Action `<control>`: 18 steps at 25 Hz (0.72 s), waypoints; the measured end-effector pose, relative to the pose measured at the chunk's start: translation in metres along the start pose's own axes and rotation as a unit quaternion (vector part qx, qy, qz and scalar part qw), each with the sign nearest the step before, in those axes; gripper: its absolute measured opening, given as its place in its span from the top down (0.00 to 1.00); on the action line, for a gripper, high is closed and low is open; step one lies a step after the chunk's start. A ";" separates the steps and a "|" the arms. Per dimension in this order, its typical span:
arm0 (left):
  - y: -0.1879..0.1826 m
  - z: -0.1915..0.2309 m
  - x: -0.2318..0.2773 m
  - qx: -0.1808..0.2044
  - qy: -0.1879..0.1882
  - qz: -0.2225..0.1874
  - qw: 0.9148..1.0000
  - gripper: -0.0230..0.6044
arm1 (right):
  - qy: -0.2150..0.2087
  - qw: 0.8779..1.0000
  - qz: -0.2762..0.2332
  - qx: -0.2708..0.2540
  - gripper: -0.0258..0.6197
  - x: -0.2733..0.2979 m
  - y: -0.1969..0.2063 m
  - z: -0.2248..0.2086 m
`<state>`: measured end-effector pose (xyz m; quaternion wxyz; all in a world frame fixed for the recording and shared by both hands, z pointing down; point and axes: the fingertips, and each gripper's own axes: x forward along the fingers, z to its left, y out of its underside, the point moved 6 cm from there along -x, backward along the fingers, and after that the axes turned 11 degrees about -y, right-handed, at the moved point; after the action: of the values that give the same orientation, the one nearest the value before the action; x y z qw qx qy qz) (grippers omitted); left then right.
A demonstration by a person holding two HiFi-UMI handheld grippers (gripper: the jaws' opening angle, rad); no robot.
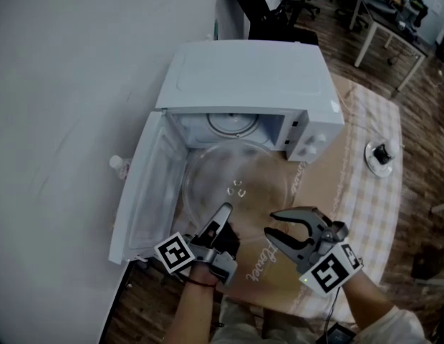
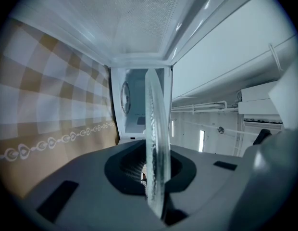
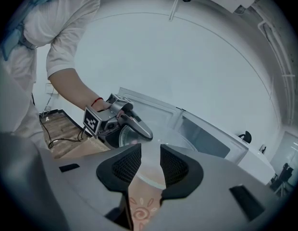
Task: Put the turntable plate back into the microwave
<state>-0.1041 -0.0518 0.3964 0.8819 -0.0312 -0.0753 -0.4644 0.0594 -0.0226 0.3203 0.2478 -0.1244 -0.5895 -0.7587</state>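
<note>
A white microwave (image 1: 243, 74) stands at the left edge of the table (image 1: 365, 192), which wears a tan and white checked cloth; its door (image 1: 147, 192) hangs wide open, swung out past that left edge; a round ring (image 1: 233, 122) lies on the floor of the cavity. The glass turntable plate (image 1: 240, 181) is outside the oven, held roughly level just in front of the opening, over the table's near-left part; whether it touches the cloth cannot be told. The left gripper (image 1: 223, 212) has its jaws clamped on the plate's near rim; the left gripper view shows the glass edge-on, pinched between the two dark pads, with the cavity beyond it. The right gripper (image 1: 271, 223) sits just beside the plate's near-right rim with its jaws wide apart and nothing pressed between them; in the right gripper view the patterned cloth shows through the gap and the plate's rim lies just ahead of the pads. Near the table's right edge rests a small round white dish (image 1: 379, 155) with something dark on it.
</note>
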 end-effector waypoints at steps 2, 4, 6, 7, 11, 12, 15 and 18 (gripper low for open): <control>-0.004 0.003 0.004 0.000 0.002 0.001 1.000 0.94 | 0.001 1.000 0.006 -0.009 0.77 0.002 0.003 -0.001; -0.009 0.005 0.008 0.003 0.003 0.004 1.000 0.94 | -0.002 1.000 0.015 -0.018 0.77 0.005 0.006 -0.001; -0.013 0.007 0.013 0.008 0.003 0.009 1.000 0.94 | -0.003 0.999 0.029 -0.032 0.77 0.008 0.010 -0.001; -0.015 0.008 0.015 0.010 0.003 0.012 1.000 0.94 | -0.002 0.998 0.036 -0.042 0.77 0.010 0.012 -0.001; -0.021 0.011 0.023 0.017 -0.001 0.029 0.999 0.94 | 0.000 0.993 0.077 -0.089 0.77 0.020 0.019 0.002; -0.023 0.011 0.025 0.019 -0.001 0.035 0.999 0.94 | 0.001 0.991 0.087 -0.102 0.77 0.023 0.021 0.004; -0.026 0.012 0.029 0.021 0.000 0.049 0.999 0.94 | 0.005 0.985 0.110 -0.136 0.77 0.030 0.025 0.007; -0.031 0.013 0.033 0.024 -0.005 0.049 0.999 0.94 | 0.012 0.982 0.117 -0.151 0.77 0.037 0.028 0.006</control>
<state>-0.1126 -0.0944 0.4140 0.9037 -0.0161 -0.0889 -0.4186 0.0428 -0.0309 0.3632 0.3205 -0.2192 -0.4467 -0.8061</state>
